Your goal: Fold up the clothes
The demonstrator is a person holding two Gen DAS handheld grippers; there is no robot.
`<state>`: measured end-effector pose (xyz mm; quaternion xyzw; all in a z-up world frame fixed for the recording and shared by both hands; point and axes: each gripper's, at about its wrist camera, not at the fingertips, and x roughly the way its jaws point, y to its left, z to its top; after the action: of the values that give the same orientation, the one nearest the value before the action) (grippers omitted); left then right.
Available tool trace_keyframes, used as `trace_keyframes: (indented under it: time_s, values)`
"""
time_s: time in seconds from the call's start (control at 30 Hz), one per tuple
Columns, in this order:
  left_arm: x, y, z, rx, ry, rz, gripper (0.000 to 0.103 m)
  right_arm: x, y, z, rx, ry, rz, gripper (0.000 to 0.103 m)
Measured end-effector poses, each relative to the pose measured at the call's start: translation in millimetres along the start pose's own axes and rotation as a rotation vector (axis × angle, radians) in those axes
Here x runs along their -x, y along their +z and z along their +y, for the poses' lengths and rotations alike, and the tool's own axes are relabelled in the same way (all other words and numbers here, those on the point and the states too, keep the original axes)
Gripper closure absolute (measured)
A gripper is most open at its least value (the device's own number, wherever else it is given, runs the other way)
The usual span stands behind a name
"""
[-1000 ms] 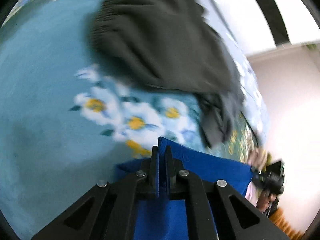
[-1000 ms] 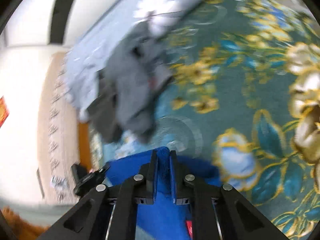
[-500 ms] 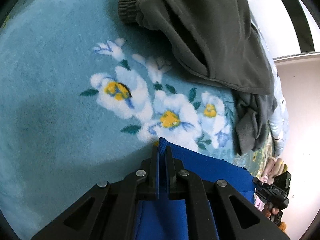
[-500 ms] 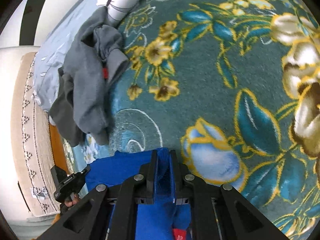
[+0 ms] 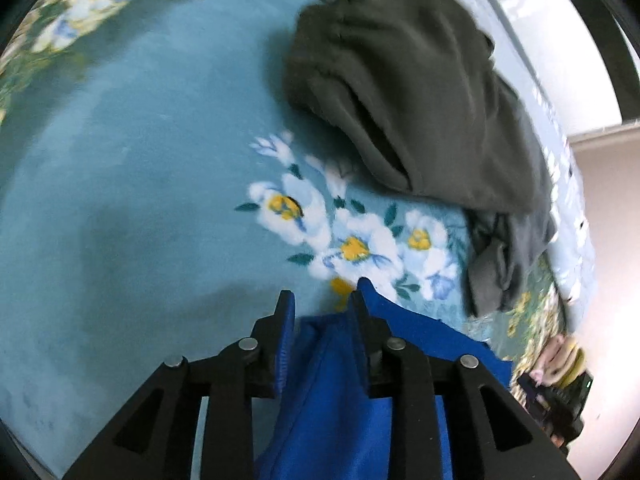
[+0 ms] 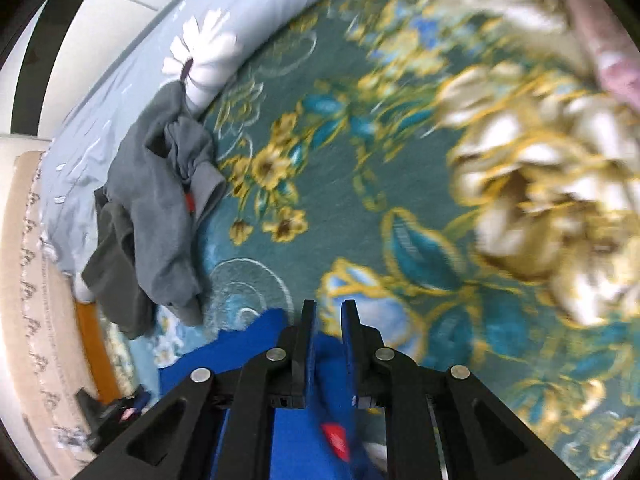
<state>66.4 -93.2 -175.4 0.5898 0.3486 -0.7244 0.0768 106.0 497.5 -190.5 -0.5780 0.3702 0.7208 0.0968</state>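
A bright blue garment (image 5: 332,392) lies under and between the fingers of my left gripper (image 5: 320,300), whose jaws stand apart with the cloth loose between them. The same blue garment (image 6: 256,364) shows in the right wrist view, with a small red tag (image 6: 334,438) on it. My right gripper (image 6: 328,310) has its jaws slightly apart, with the blue cloth lying between and below them. A dark grey-green garment (image 5: 420,104) lies in a heap ahead on the teal floral blanket (image 5: 140,160). In the right wrist view it lies at the left (image 6: 160,208).
A pale blue floral duvet (image 6: 168,52) runs along the far edge of the bed. A cream patterned headboard or wall panel (image 6: 28,280) is at the left. The other gripper (image 5: 560,396) shows at the lower right of the left wrist view.
Both grippers have opened and let go of the blue garment, which now lies slack between the fingers. Both views have shifted slightly, with motion blur.
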Motion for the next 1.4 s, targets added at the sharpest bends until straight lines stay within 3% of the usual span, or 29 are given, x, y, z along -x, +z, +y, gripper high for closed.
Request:
trace_keyframes:
  time_s: [0.07,0.2,0.33,0.43,0.53,0.77,1.1,1.23,1.33,1.4]
  values:
    - [1,-18,-15,-0.065,-0.009,0.012,0.076,11,-16,5,0.038,-0.032,-0.014,0.088]
    - [-6,-57,-48,-0.224,-0.018,0.064,0.076,13,-68,33,0.147,0.014,0.026,0.088]
    - [-21,-89,-62,-0.285,-0.007,0.107,0.076,-5,-111,53,0.237,0.036,0.110,0.088]
    - [-32,-106,-66,-0.328,0.018,0.113,0.076,-7,-120,50,0.255,0.014,0.115,0.088]
    - [-32,-113,-53,-0.306,0.035,0.115,0.076,-7,-123,49,0.273,0.001,0.112,0.088]
    - [-38,-112,-28,-0.215,-0.021,0.150,0.076,-18,-116,53,0.242,-0.040,0.100,0.091]
    - [-35,-109,-20,-0.158,-0.047,0.167,0.076,-21,-115,54,0.236,-0.059,0.106,0.091]
    - [-3,-108,-8,-0.118,-0.147,0.099,0.073,-7,-116,55,0.231,-0.037,0.094,0.088]
    - [22,-107,11,-0.063,-0.205,0.037,0.061,5,-116,49,0.209,-0.027,0.080,0.088]
    - [31,-102,36,0.008,-0.222,0.007,0.059,13,-116,43,0.190,-0.026,0.069,0.088]
